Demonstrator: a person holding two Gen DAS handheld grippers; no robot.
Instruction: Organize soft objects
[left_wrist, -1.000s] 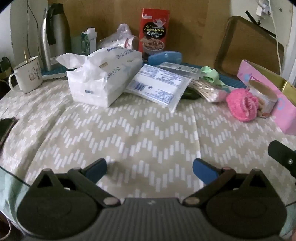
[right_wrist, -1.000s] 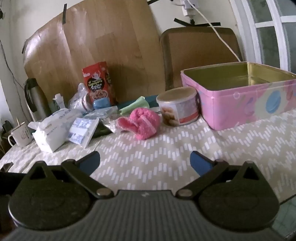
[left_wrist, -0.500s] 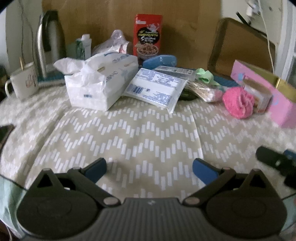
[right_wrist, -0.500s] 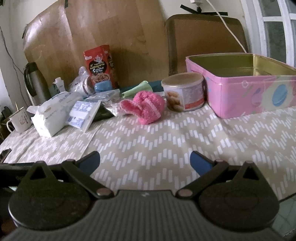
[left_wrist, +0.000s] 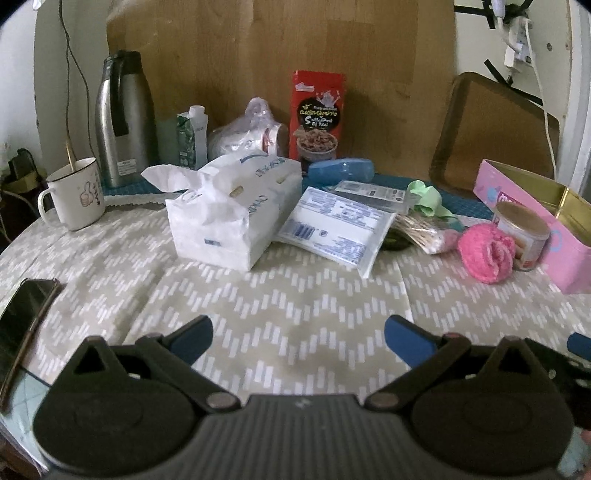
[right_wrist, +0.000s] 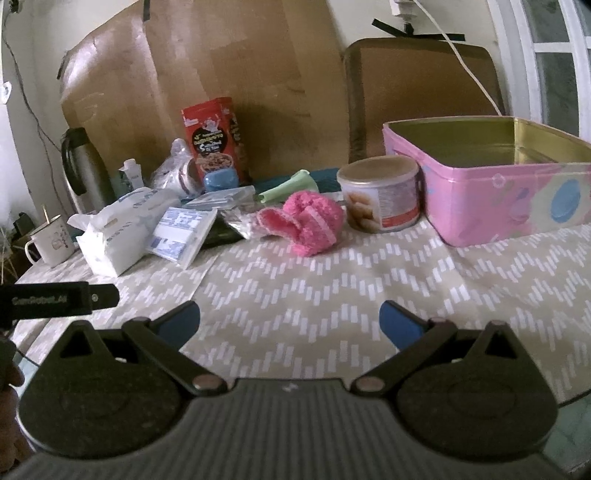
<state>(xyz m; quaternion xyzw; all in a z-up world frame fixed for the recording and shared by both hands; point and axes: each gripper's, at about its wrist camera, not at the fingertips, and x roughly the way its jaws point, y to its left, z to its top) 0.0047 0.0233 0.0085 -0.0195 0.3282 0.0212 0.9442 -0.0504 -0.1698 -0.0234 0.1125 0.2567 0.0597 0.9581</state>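
A fluffy pink knitted piece (left_wrist: 487, 254) (right_wrist: 304, 227) lies on the patterned tablecloth beside a small round tin (left_wrist: 523, 236) (right_wrist: 380, 194). An open pink tin box (right_wrist: 498, 173) (left_wrist: 535, 206) stands to its right. A white tissue pack (left_wrist: 225, 214) (right_wrist: 118, 229) and a flat white packet (left_wrist: 336, 229) (right_wrist: 181, 234) lie at centre left. A green cloth (left_wrist: 426, 197) (right_wrist: 288, 188) sits behind them. My left gripper (left_wrist: 298, 338) is open low over the near cloth. My right gripper (right_wrist: 290, 319) is open too, well short of the pink piece. Neither holds anything.
At the back stand a steel flask (left_wrist: 123, 118), a mug (left_wrist: 75, 194), a small carton (left_wrist: 192, 134), a red snack box (left_wrist: 319, 118), a blue case (left_wrist: 341, 170) and a bag of cotton swabs (left_wrist: 421, 232). A phone (left_wrist: 26, 314) lies at the left edge.
Both grippers have lifted and tilted up a little, so more of the back wall shows. The left gripper's side now shows at the left of the right wrist view. Nothing on the table moved.
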